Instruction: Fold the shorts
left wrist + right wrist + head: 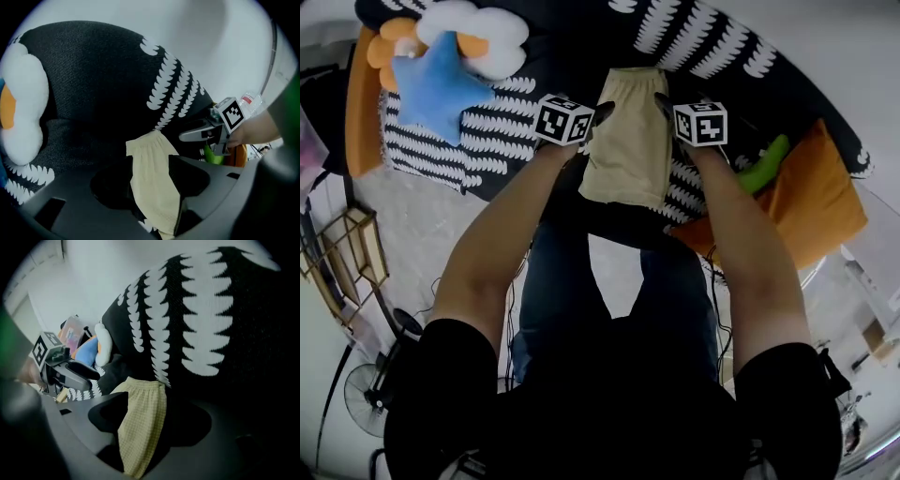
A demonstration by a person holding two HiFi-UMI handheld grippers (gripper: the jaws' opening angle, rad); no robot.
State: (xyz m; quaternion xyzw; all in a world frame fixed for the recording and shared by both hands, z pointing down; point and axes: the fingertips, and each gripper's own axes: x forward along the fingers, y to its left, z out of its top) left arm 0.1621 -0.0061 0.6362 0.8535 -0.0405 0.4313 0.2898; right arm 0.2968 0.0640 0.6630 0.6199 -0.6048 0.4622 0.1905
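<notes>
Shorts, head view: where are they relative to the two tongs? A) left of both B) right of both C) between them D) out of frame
C: the shorts lie between the left tongs and the right tongs.

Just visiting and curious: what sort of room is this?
Probably a home living room or bedroom: a black-and-white blanket, plush toys, an orange cushion and a floor fan.
</notes>
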